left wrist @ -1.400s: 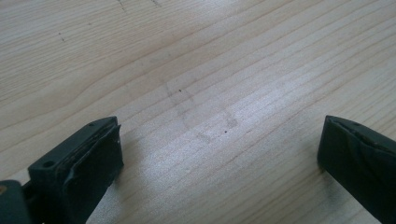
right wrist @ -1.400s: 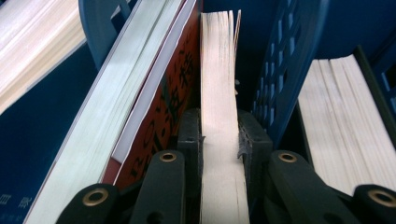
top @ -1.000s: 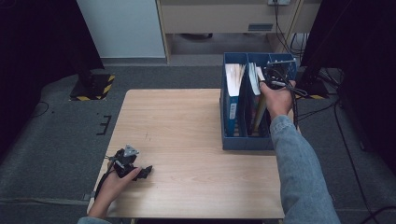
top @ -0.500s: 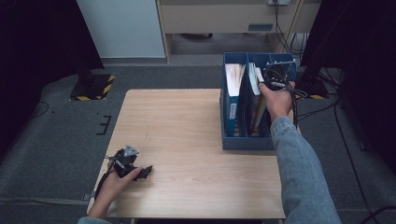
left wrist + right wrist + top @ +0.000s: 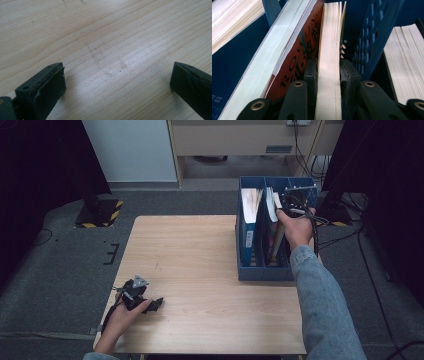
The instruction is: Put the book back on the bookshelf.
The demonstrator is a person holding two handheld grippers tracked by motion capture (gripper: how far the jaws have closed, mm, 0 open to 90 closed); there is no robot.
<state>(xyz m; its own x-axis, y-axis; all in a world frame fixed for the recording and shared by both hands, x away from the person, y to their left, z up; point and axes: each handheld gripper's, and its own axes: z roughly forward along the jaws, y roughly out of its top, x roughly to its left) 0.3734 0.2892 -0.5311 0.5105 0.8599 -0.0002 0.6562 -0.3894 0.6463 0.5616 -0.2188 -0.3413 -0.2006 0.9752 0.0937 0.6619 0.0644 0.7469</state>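
Note:
A blue file holder (image 5: 265,272) with three slots stands at the table's right edge, with books upright in it. My right gripper (image 5: 289,209) reaches down into the middle slot. In the right gripper view its jaws straddle the page edge of a thin book (image 5: 329,37) beside a red-covered book (image 5: 299,55). The jaws have just been opening a little, but both pads (image 5: 310,72) still lie against the thin book. My left gripper (image 5: 154,304) rests near the table's front left corner, open over bare wood (image 5: 117,82).
The wooden table (image 5: 200,250) is bare between the two hands. More books fill the holder's left slot (image 5: 250,202) and the slot at the right (image 5: 404,57). Cables and dark stands lie on the floor behind and to the right of the table.

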